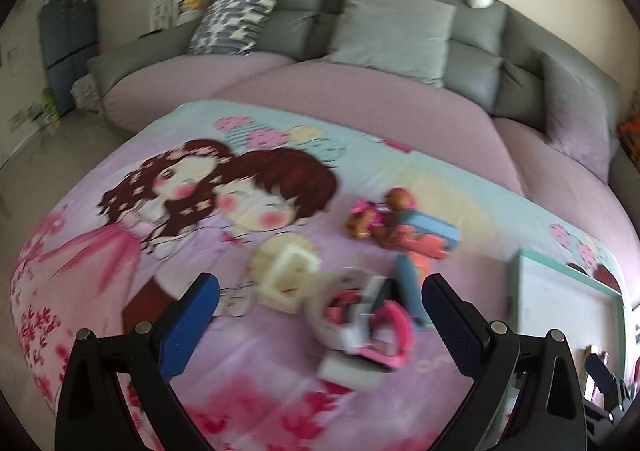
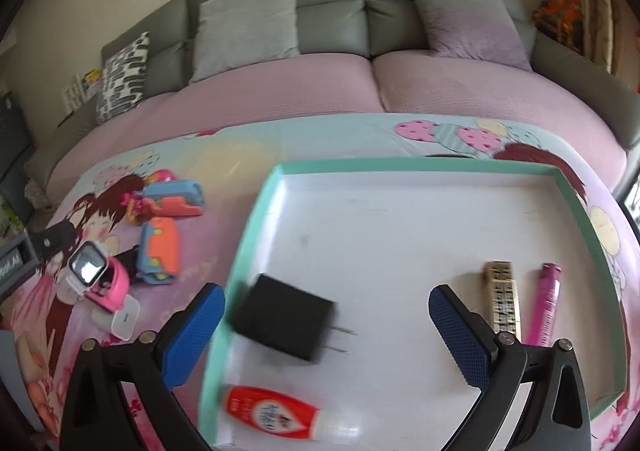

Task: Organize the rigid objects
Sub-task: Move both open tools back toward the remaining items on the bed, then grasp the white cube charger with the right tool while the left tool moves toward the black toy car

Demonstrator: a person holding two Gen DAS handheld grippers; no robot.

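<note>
Step in hand: sorting hard items from the cartoon-print cloth (image 1: 132,235) on the tabletop into the teal-rimmed tray (image 2: 256,219); judged partly done, as several pieces already lay inside.
Right tongs (image 2: 326,325): spread wide and holding nothing, poised over the tray's near part.
Black charger (image 2: 286,321): lay between the right tongs' blue pads, prongs pointing right, blurred; whether it rested flat on the tray floor could not be told.
Other tray contents: a red-and-white glue bottle (image 2: 280,413) at the near edge, a beige strip-like piece (image 2: 502,301) and a pink tube (image 2: 546,303) side by side on the right.
Left tongs (image 1: 320,305): also wide and empty, aimed at the pink watch (image 1: 376,327).
Pink watch: pink strap, white-framed square face, lying on the cloth beside a small white charger (image 2: 124,317), apart from the tray.
Still outside: blue-and-orange toy pieces (image 2: 160,251) and a roll of tape (image 1: 286,275).
Next move, as judged: lower the left tongs around the watch body, close, then carry it rightward over the rim.
</note>
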